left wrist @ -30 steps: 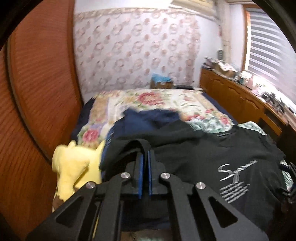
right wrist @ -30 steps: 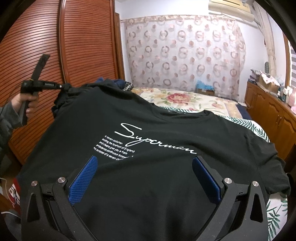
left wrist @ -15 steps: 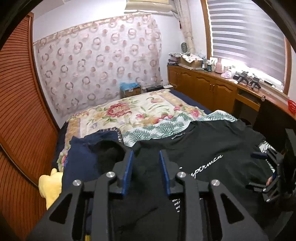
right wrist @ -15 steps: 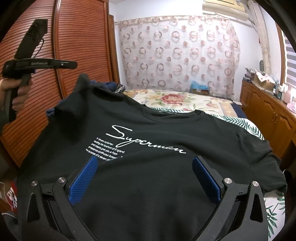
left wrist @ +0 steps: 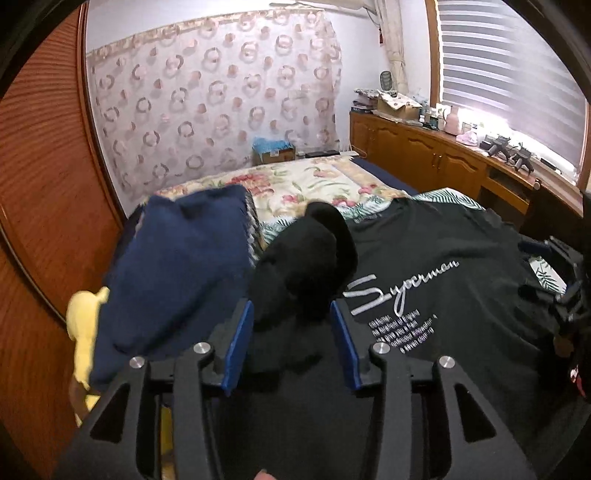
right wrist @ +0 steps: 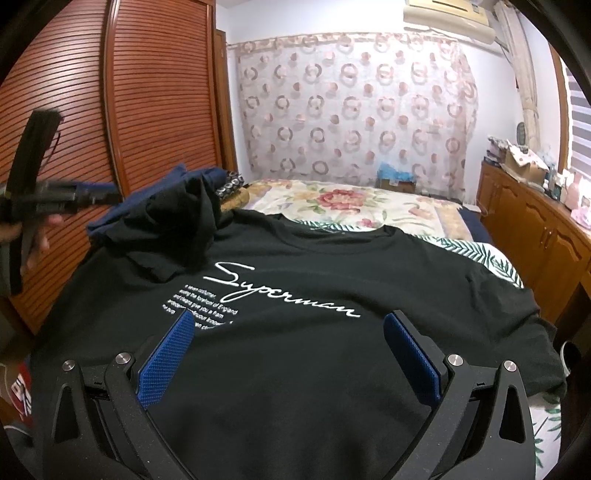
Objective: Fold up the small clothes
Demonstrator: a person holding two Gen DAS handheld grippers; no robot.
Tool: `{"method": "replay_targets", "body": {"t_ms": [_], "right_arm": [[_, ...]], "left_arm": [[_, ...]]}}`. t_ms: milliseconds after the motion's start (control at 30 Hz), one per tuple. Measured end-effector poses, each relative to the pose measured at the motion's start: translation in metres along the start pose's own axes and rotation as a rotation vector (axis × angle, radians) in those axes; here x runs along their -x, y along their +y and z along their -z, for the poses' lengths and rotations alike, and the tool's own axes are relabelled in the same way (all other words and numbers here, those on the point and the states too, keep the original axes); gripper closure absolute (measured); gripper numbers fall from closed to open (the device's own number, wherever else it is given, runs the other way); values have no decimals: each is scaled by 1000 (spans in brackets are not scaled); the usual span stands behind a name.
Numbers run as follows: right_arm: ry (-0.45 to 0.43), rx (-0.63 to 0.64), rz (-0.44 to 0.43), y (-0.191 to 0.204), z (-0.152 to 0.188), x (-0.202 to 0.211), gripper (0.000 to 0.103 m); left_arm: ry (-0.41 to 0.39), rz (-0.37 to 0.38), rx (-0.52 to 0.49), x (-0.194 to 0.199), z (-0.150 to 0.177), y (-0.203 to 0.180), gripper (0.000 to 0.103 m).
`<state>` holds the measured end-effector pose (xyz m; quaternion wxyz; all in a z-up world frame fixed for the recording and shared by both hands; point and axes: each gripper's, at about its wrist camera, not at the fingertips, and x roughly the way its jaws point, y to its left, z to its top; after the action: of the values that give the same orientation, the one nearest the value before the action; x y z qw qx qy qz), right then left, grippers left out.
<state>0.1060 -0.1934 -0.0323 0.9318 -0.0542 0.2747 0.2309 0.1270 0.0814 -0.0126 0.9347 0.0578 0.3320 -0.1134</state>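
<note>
Lying print-up for folding, black T-shirt [right wrist: 295, 325] has its 10 o'clock sleeve [left wrist: 306, 266] flopped inward between released left gripper [left wrist: 291, 341]; right gripper [right wrist: 288, 352] spread wide, empty.

A floral bedspread [right wrist: 354, 206] covers the bed beyond a palm-leaf sheet [right wrist: 476, 251], and a yellow plush toy [left wrist: 83, 325] lies at the bed's left edge beside the slatted wooden wardrobe doors [right wrist: 122, 103]. A sheer curtain with ring patterns [right wrist: 354, 107] hangs behind the bed, with a cardboard box holding something blue [left wrist: 273, 149] at its foot. Along the right wall, wooden cabinets [left wrist: 424, 155] carry clutter under a window blind [left wrist: 509, 74], and an air conditioner [right wrist: 448, 16] sits high on the wall.
</note>
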Motion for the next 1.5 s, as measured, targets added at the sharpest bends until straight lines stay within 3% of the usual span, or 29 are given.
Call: {"method": "replay_targets", "body": {"t_ms": [367, 600, 967, 1500], "right_arm": [[5, -21, 63, -39, 0, 17, 0], [28, -30, 148, -85, 7, 34, 3], [160, -120, 307, -182, 40, 47, 28], [260, -331, 269, -249, 68, 48, 32]], "left_arm": [[52, 86, -36, -32, 22, -61, 60], [103, 126, -12, -59, 24, -72, 59], [185, 99, 23, -87, 31, -71, 59], [189, 82, 18, -94, 30, -74, 53]]}}
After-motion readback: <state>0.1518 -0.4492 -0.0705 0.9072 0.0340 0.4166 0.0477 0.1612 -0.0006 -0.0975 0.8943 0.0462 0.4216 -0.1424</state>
